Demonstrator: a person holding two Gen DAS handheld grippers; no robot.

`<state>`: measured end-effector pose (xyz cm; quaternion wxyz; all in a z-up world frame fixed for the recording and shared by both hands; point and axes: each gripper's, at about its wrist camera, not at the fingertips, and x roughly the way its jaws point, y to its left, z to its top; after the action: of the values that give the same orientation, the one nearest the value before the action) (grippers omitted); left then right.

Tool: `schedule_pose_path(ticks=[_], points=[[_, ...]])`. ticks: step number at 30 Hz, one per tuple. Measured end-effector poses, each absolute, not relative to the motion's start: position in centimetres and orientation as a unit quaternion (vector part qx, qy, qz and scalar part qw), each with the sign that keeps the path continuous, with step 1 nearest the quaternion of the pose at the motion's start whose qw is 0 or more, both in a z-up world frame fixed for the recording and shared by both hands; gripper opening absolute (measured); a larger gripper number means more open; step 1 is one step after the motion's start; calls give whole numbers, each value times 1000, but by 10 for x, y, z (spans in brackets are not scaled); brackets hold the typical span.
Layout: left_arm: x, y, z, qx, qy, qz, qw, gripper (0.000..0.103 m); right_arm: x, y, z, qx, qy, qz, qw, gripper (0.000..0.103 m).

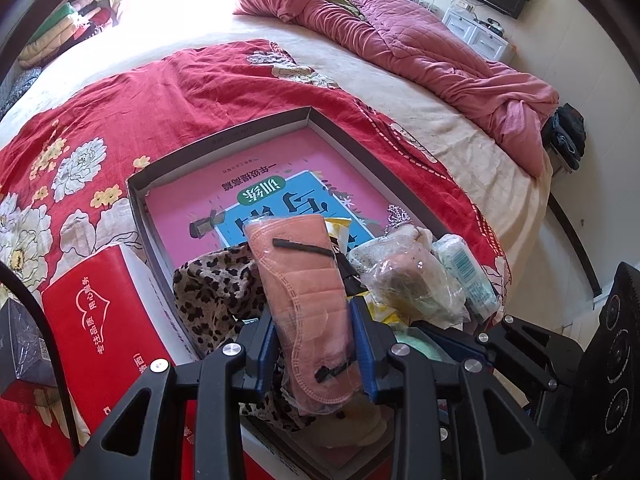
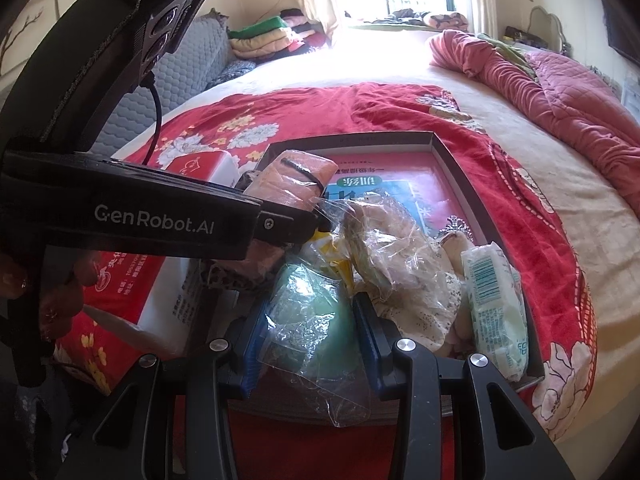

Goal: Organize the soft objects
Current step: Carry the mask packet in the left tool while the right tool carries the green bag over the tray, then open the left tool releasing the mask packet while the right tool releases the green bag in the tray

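Observation:
My left gripper [image 1: 316, 344] is shut on a pink face mask in a clear wrapper [image 1: 308, 280], held upright over the near end of a shallow cardboard box [image 1: 224, 136]. The mask also shows in the right wrist view [image 2: 296, 180]. My right gripper [image 2: 310, 340] is shut on a green mask in a clear wrapper [image 2: 316, 320] at the box's near edge [image 2: 444, 152]. In the box lie a pink book [image 1: 256, 184], a leopard-print cloth [image 1: 216, 288], a bagged beige item [image 2: 392, 252] and a tissue pack [image 2: 496, 308].
A red tissue box [image 1: 108, 320] stands left of the cardboard box on a red floral sheet [image 1: 120, 112]. A crumpled pink quilt [image 1: 420, 48] lies at the far right of the bed. Folded blankets [image 2: 264, 36] are stacked by the window.

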<state>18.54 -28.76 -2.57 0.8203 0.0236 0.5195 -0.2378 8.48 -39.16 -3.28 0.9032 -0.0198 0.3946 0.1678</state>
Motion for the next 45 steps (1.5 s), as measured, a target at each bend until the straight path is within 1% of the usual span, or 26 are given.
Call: schedule_pose_path(ticks=[6, 36, 38, 42, 45], points=[[189, -291, -30, 25, 525, -239, 817, 34, 85, -394, -39, -25, 380, 171, 909, 43], [191, -290, -31, 15, 522, -254, 814, 36, 72, -389, -47, -57, 378, 181, 906, 44], [190, -292, -31, 19, 522, -257, 813, 35, 72, -389, -46, -65, 378, 178, 906, 49], [189, -295, -31, 19, 524, -265, 809, 35, 69, -388, -43, -72, 372, 180, 908, 63], [188, -297, -31, 23, 524, -264, 809, 36, 66, -388, -40, -84, 369, 173, 909, 68]])
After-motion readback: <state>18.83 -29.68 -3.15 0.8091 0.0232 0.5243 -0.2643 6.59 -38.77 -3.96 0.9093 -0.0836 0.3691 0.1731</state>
